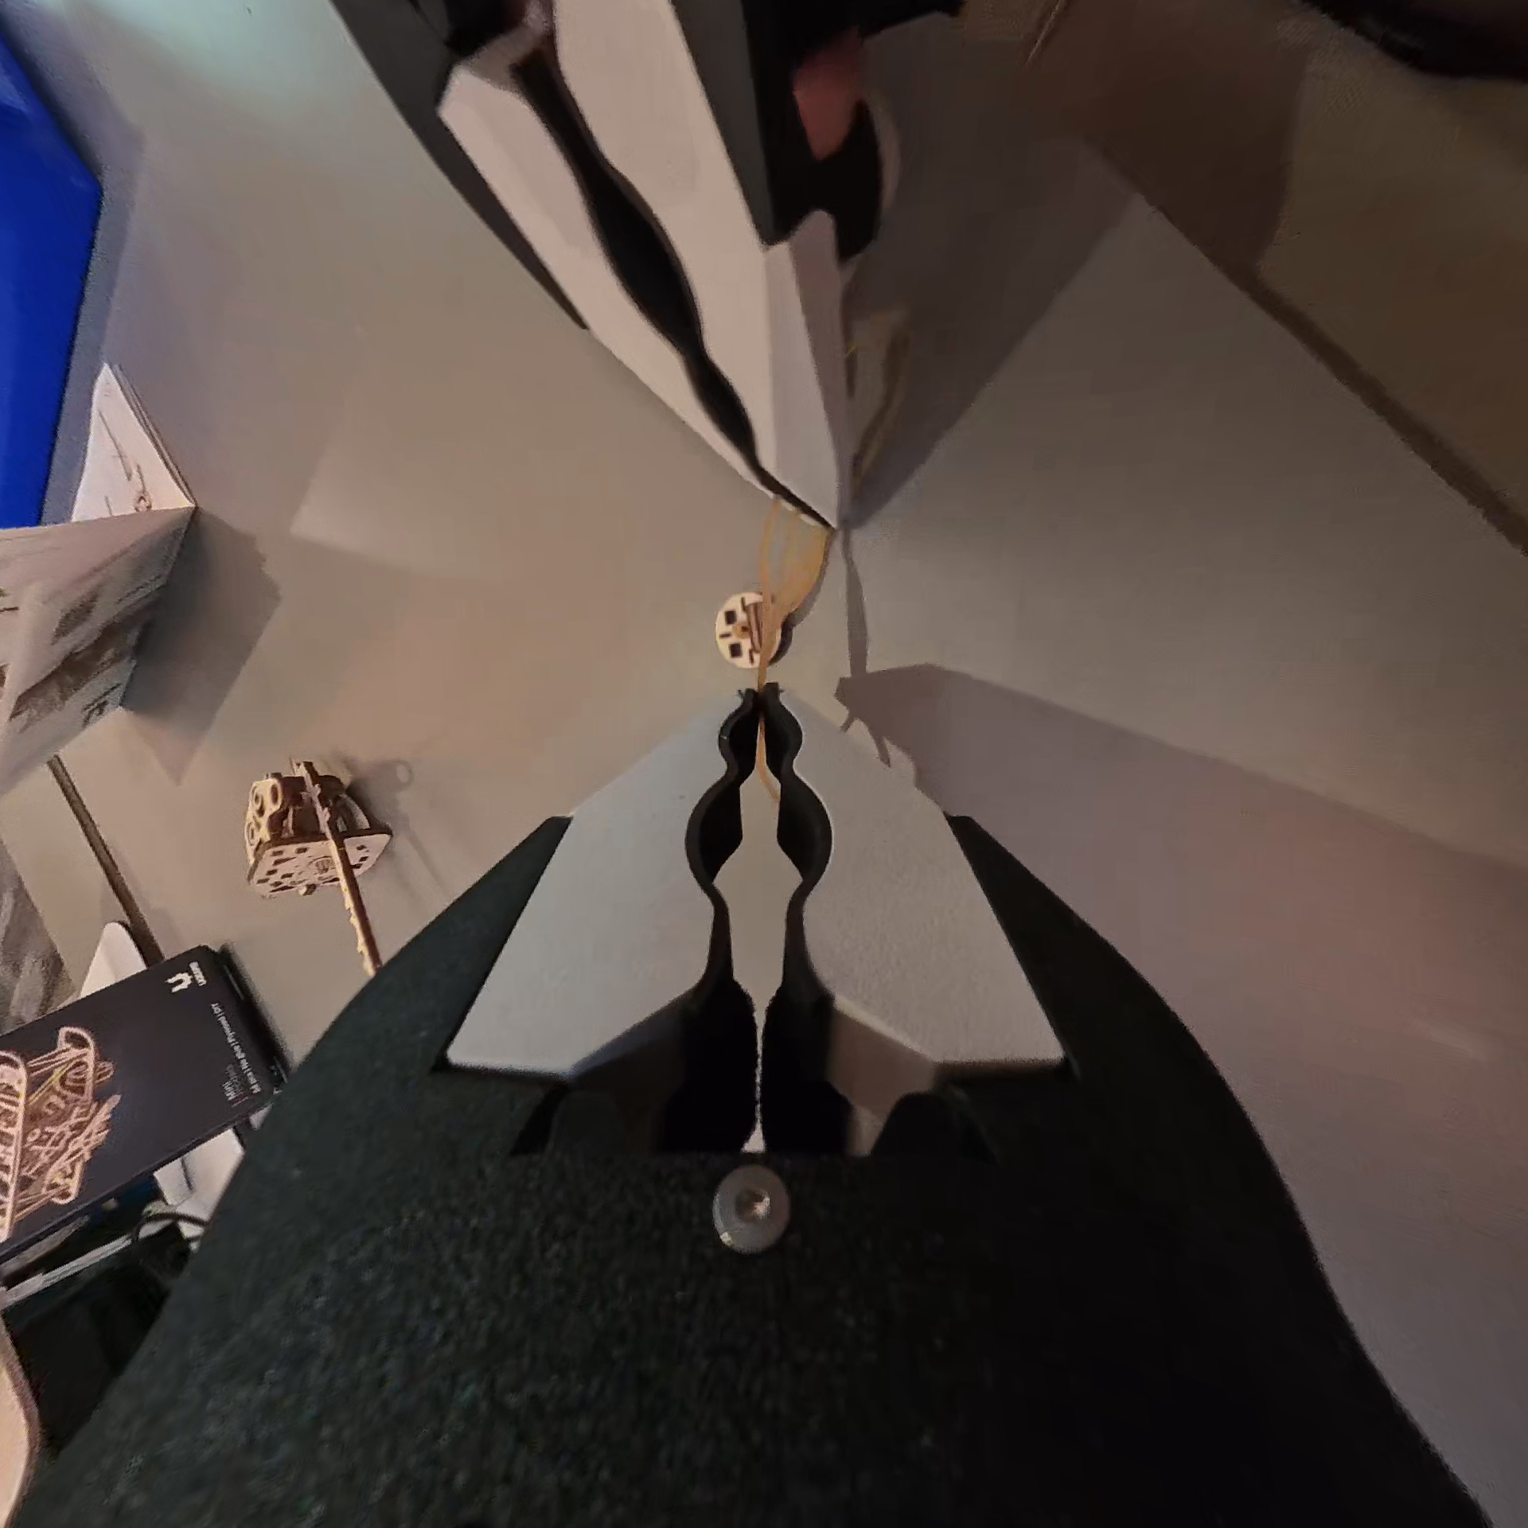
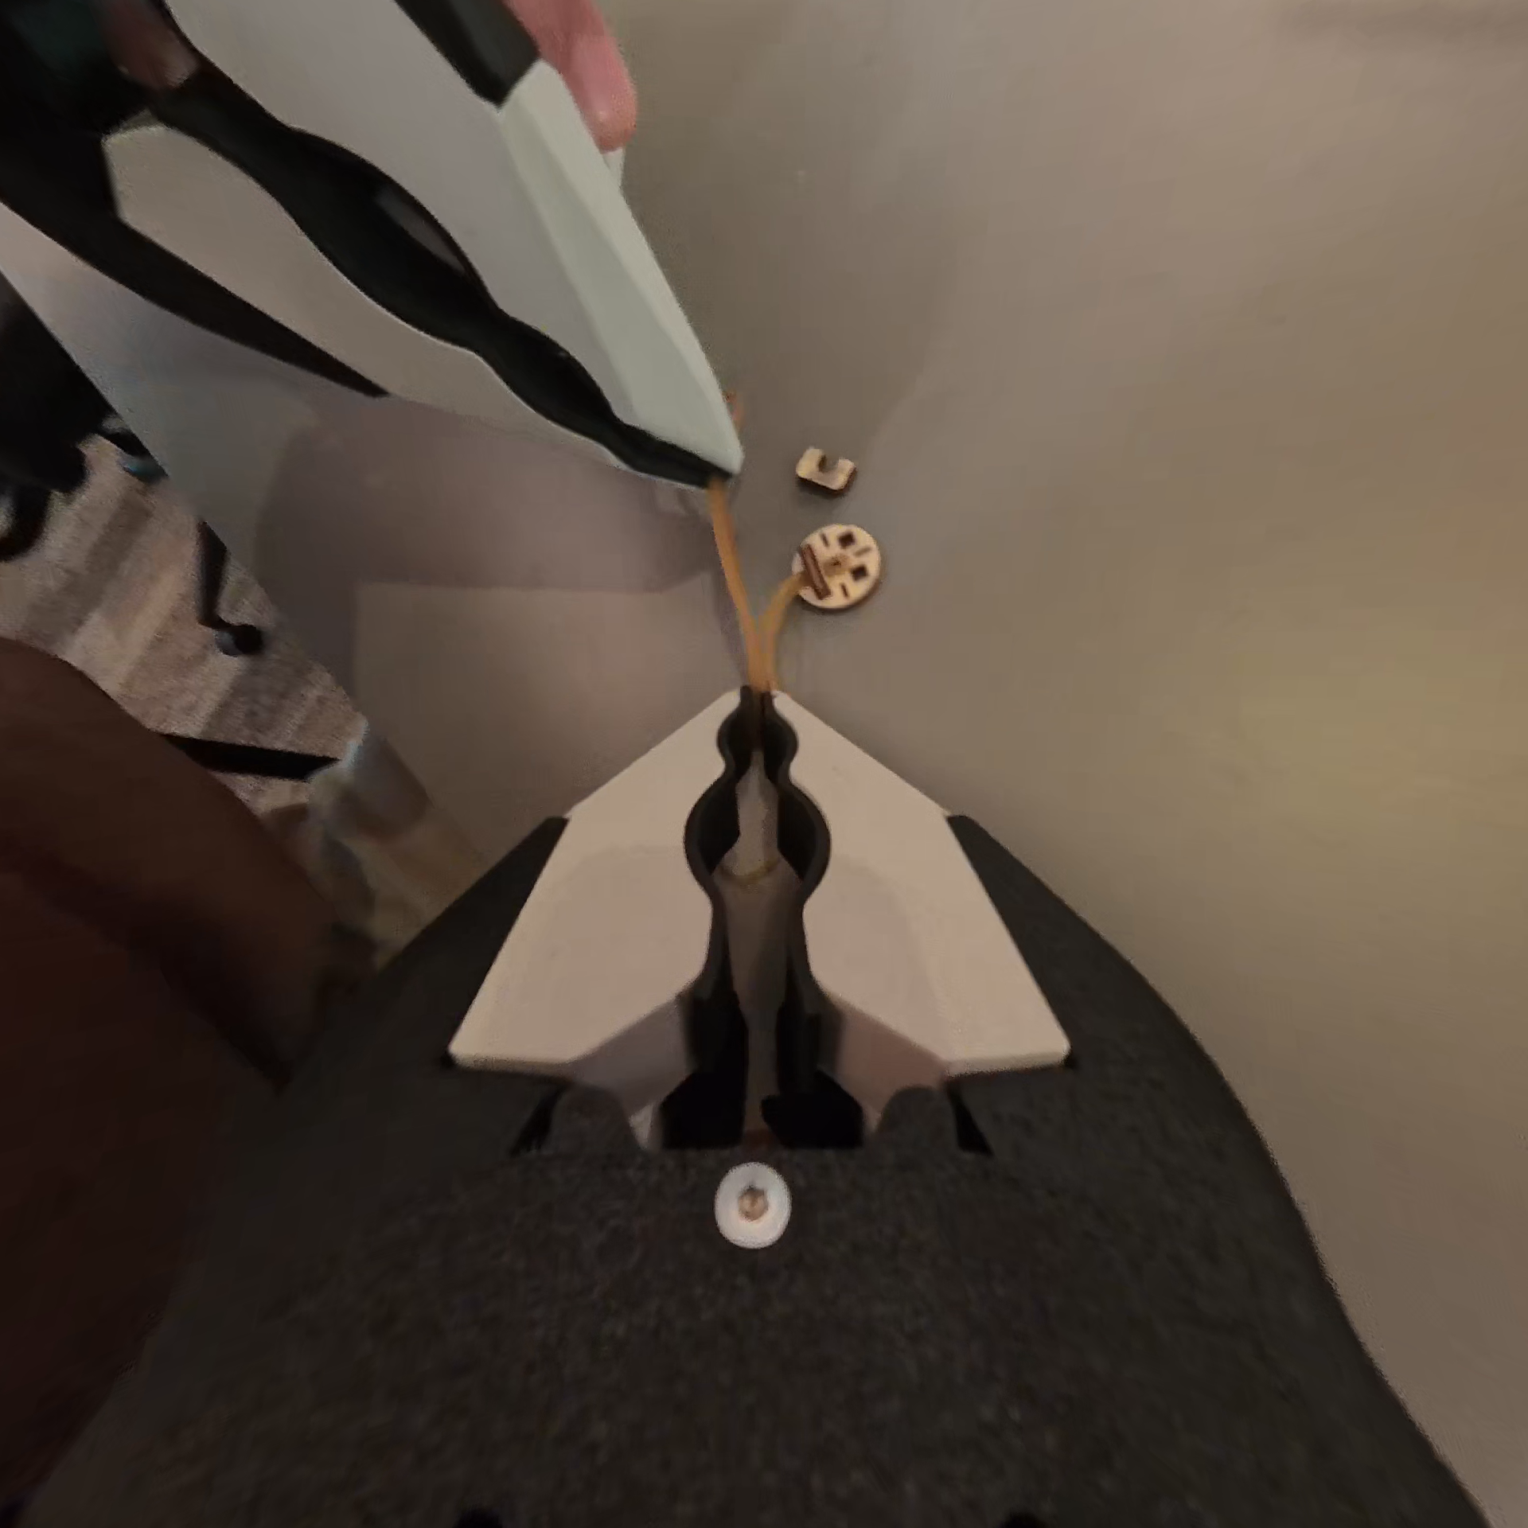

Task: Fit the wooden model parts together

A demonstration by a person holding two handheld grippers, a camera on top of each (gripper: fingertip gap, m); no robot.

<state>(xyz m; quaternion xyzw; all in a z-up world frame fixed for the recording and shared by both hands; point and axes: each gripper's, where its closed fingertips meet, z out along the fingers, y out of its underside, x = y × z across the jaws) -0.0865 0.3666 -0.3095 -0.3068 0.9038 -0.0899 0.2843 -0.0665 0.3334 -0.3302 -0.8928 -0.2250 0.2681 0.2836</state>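
Grey table (image 1: 496, 413) held half-built model (image 1: 310, 835) at 9 o'clock, untouched. Left gripper (image 1: 759, 694) and right gripper (image 2: 761, 693) both clamped on rubber band (image 2: 732, 570), stretched between them. Wooden disc (image 2: 843, 570) hung on band at 12 o'clock. Small clip (image 2: 825, 473) loose beyond. Fitting barely begun, judging by loose parts.

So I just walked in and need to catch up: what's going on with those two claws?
A person holds a claw in each hand, and both are shut on the same thin yellow rubber band. The left claw and the right claw pinch it at separate spots above the grey table. The band runs to a small round wooden disc with square holes. A small notched wooden piece lies loose nearby.
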